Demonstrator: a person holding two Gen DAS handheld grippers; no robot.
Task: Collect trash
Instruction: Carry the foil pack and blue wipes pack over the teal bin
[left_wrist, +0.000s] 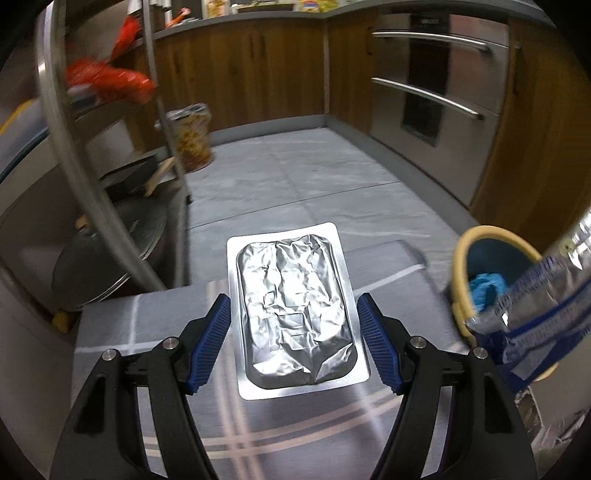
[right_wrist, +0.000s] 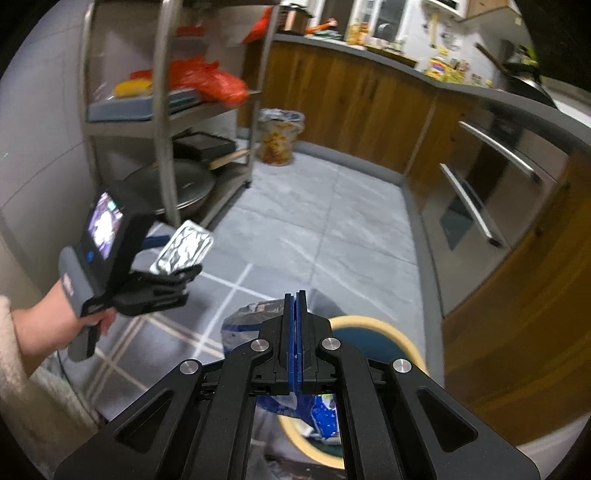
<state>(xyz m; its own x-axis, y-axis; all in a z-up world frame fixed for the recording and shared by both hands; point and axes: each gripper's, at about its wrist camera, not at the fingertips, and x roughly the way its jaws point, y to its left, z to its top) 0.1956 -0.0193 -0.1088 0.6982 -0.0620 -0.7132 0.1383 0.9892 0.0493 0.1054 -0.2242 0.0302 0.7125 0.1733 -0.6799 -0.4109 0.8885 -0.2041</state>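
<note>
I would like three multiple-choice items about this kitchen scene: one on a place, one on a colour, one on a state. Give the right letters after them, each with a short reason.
1. Where is the bin in the left wrist view?
A. to the right of the left claw
B. on the metal shelf
C. on the counter

2. What colour is the rim of the bin?
A. red
B. pale yellow
C. black

3. How does the right claw stand?
A. wide open and empty
B. shut on the blue and clear plastic wrapper
C. shut on the foil tray

Answers:
1 A: the bin stands on the floor, right of the left claw.
2 B: the rim is pale yellow around a blue inside.
3 B: its jaws are pressed together on the plastic wrapper; the foil tray is between the left claw's pads.
</note>
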